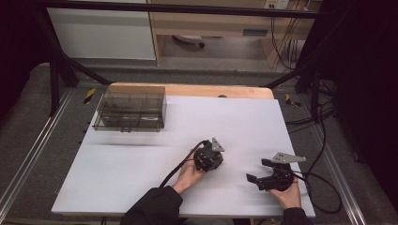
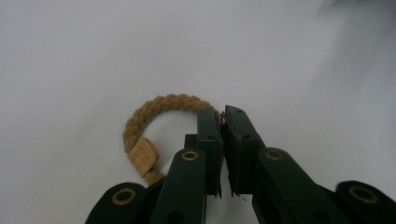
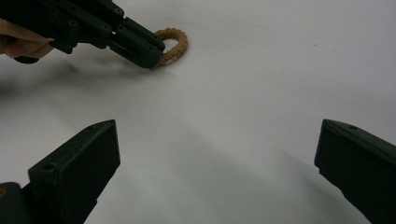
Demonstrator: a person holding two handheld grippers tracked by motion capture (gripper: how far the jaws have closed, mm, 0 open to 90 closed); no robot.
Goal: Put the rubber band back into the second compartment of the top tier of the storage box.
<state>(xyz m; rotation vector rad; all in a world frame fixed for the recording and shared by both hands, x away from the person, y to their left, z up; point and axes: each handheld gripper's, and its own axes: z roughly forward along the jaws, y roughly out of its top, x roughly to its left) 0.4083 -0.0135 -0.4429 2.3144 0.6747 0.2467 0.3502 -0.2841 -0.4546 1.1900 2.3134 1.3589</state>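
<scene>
Pinching a tan braided loop (image 2: pixel 154 108) near the tabletop's (image 1: pixel 141 164) front edge, left gripper (image 2: pixel 223 122) clamped; right gripper (image 3: pixel 215 163) spread wide, empty, by the front right corner.

White sheet (image 1: pixel 141 173) covers table top; bare wood edge (image 1: pixel 197 90) exposed along far side; grey carpeted floor (image 1: pixel 28 108) surrounds table; metal rails (image 1: pixel 33 154) run along floor at both sides; black frame bar (image 1: pixel 187 9) crosses top; white panel (image 1: pixel 101 33) and wooden furniture (image 1: pixel 211 23) behind; black cables (image 1: pixel 319 117) trail at right; room dim at edges.
</scene>
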